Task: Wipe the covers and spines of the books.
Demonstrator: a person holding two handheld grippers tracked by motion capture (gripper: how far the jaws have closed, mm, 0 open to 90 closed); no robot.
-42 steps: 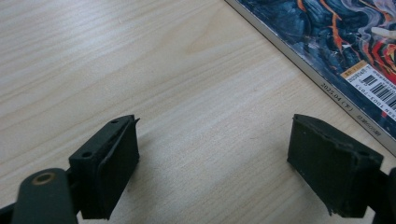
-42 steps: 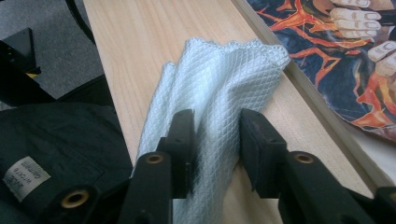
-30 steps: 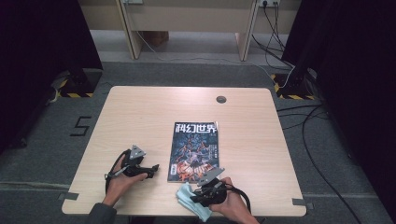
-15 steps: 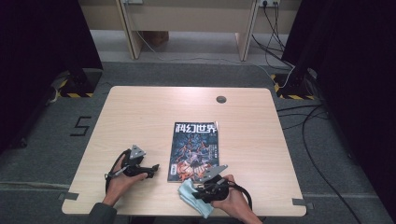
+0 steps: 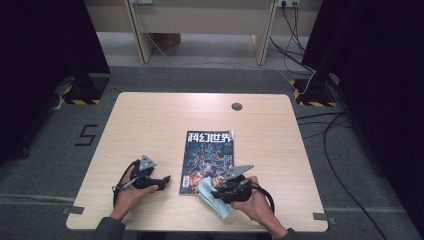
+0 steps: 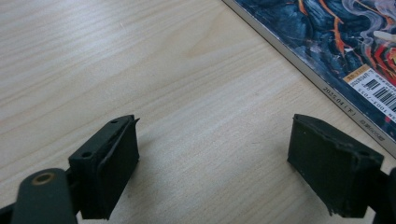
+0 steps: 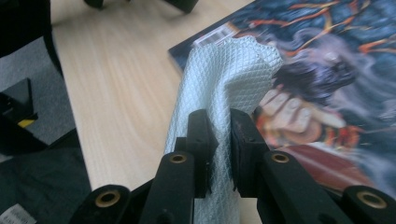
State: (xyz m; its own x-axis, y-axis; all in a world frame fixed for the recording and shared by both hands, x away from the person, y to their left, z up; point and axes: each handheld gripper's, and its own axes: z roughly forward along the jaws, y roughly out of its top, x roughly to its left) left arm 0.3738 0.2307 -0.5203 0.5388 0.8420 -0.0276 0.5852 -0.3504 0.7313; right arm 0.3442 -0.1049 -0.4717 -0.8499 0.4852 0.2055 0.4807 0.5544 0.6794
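Right gripper [image 7: 219, 140] clamped tight on a pale blue mesh cloth [image 7: 224, 79], pinched between both pads and draped over the near left corner of the magazine [image 5: 207, 160]. Left gripper [image 6: 212, 172] wide open and empty, low over the bare wooden table [image 5: 150, 125], just left of the magazine's edge.
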